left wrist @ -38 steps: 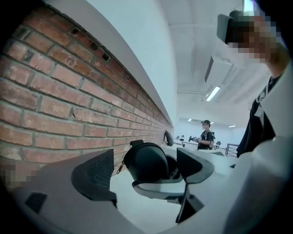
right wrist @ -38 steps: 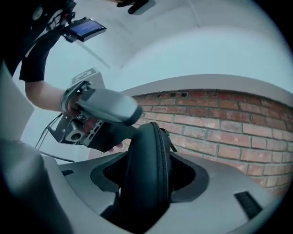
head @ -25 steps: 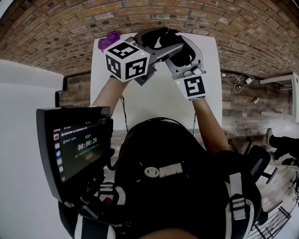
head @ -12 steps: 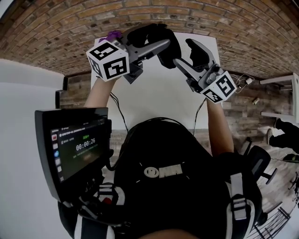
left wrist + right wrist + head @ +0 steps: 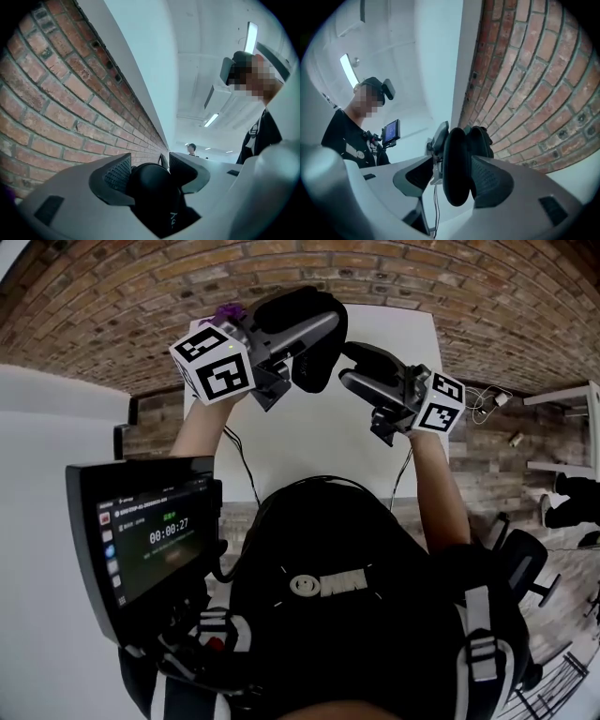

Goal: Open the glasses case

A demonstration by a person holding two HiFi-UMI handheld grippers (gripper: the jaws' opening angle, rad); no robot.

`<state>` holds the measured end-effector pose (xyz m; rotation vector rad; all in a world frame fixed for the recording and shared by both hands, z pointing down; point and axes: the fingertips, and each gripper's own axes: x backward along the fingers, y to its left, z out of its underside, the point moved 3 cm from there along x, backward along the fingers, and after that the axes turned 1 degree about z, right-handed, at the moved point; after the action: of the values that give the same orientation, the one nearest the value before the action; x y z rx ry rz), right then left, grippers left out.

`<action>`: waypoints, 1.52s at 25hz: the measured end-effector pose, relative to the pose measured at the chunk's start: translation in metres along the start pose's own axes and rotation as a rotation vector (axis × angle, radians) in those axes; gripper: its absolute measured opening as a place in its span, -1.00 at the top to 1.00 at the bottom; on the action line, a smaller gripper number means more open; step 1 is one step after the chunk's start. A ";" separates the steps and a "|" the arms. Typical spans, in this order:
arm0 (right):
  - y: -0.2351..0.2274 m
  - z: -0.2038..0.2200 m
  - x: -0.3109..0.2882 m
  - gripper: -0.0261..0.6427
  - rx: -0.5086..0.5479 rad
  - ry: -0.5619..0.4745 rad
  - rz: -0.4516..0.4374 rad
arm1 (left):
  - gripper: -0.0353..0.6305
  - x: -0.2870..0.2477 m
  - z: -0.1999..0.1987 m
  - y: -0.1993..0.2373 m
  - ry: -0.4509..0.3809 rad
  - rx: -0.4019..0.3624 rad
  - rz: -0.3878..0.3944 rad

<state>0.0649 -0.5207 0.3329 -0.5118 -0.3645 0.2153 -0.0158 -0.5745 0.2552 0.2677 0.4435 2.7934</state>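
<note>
Black, with a smooth matte shell and rounded ends, the glasses case [image 5: 298, 320] is up in the air over the far part of the white table [image 5: 309, 451], in front of the brick wall [image 5: 112, 296]. It stands open: one half lies long and level in the left gripper [image 5: 149, 165], and the other half hangs down from it as a flat oval flap. In the left gripper view the case's rounded end fills the space between the jaws, both ribbed pads press on it, and a small pale mark shows low on the shell; these jaws have just been closing. The right gripper [image 5: 454, 169] points at the case from the right with its jaws wide. In the right gripper view the hanging half stands edge-on between them, against the right pad, with a clear gap to the left pad, so it is not clamped; these jaws too have just been closing. A purple thing [image 5: 225, 312] lies at the table's far left corner, just behind the left gripper's marker cube [image 5: 214, 367]
</note>
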 end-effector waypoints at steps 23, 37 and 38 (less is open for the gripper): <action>-0.050 0.017 0.006 0.85 0.117 0.020 0.307 | 0.46 0.007 0.037 0.011 0.123 -0.043 -0.024; -0.028 0.025 -0.024 0.86 0.872 0.428 0.590 | -0.07 -0.021 0.064 0.021 0.317 -0.095 -0.185; -0.026 0.026 -0.027 0.86 0.895 0.435 0.593 | -0.06 -0.020 0.065 0.022 0.331 -0.111 -0.191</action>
<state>0.0333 -0.5394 0.3601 0.2427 0.3294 0.7799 0.0124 -0.5832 0.3208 -0.2533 0.3626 2.6643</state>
